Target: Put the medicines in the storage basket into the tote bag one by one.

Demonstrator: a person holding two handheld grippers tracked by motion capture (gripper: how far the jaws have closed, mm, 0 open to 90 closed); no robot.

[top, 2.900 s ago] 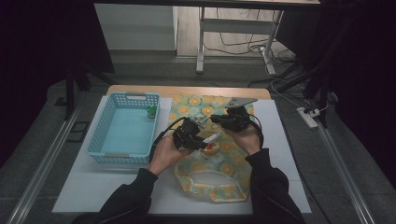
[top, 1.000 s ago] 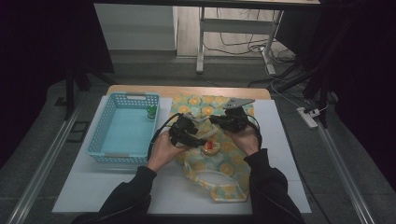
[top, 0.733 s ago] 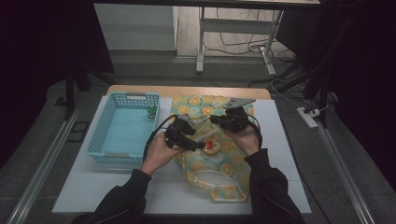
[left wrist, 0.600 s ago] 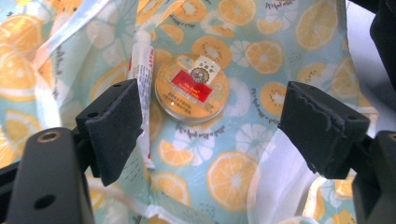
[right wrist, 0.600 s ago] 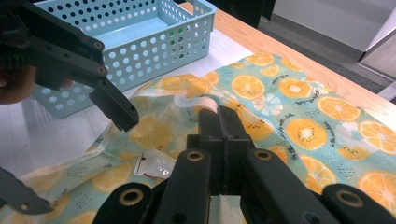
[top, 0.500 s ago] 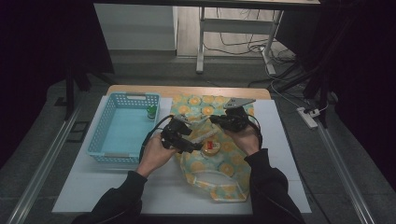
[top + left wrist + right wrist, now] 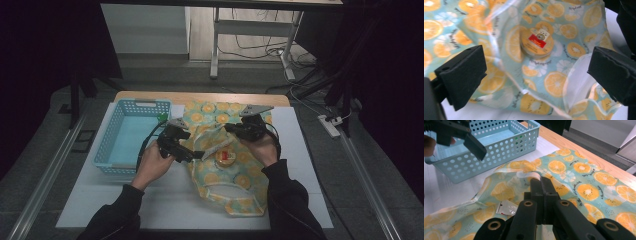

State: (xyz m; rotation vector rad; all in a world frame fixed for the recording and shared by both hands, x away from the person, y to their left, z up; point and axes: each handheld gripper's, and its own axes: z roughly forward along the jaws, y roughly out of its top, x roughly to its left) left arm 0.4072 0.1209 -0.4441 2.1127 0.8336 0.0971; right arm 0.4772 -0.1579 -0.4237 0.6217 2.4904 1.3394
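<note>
A fabric bag [image 7: 227,192] printed with orange slices lies on the white table. My right gripper [image 7: 231,128] is shut on the bag's upper rim [image 7: 535,175] and holds the mouth up. Inside lies a round flat tin [image 7: 223,158] with a red label, which is also in the left gripper view [image 7: 537,42]. My left gripper [image 7: 196,149] hovers left of the bag's mouth. Its jaws have just been opening and stand wide, and its pads [image 7: 464,75] grip nothing. A small foil packet [image 7: 507,208] lies on the fabric near the right gripper.
A light blue perforated basket [image 7: 145,104] stands to the left of the bag, with a small green thing [image 7: 161,118] in its far right corner. The wooden table edge [image 7: 579,151] runs behind the bag. The person's forearms come in from the near side.
My left gripper has drawn back leftward from the bag's mouth and opened its jaws. The tin stays in the bag. My right gripper has kept still on the rim.
</note>
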